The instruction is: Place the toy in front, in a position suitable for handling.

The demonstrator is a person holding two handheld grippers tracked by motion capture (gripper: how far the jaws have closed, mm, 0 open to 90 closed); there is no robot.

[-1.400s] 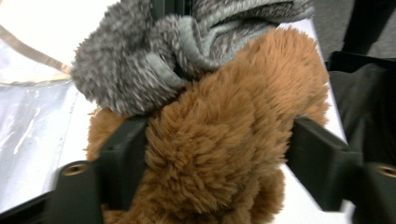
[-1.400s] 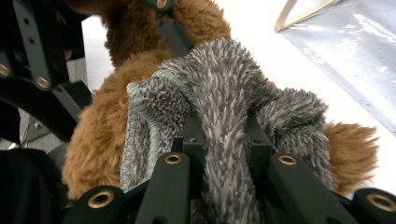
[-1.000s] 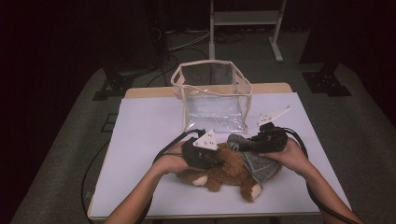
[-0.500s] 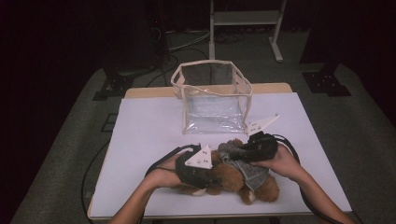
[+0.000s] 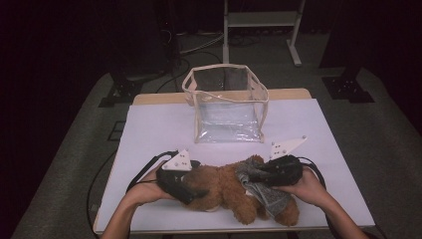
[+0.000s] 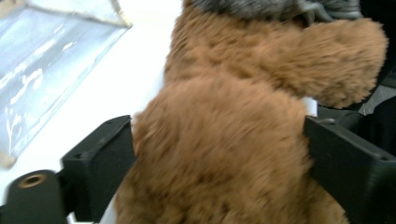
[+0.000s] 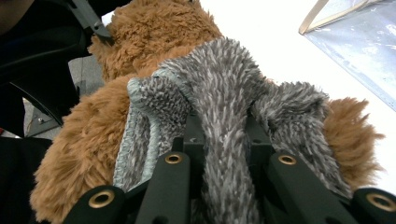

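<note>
Teddy bear (image 5: 229, 191) fur is all over my screens. The brown bear lies on its side on the white worktop (image 5: 149, 129), near the front edge, and it wears a grey knitted sweater (image 5: 263, 191).

My left claw (image 5: 191, 191) sits at the bear's left end. Its two black jaws have just been opening. In the left gripper view they stand wide apart with the bear's fluffy brown body (image 6: 219, 154) between them. The fur reaches both jaws, but I see no squeeze on it.

My right claw (image 5: 256, 175) is at the bear's other end. In the right gripper view its jaws are pinched together on a fold of the grey sweater (image 7: 224, 107), and the fold stands up between them.

Behind the bear, near the middle of the worktop, stands a clear plastic bag (image 5: 226, 107) with a cream trim. Its top is open. It is apart from the bear and both claws.
</note>
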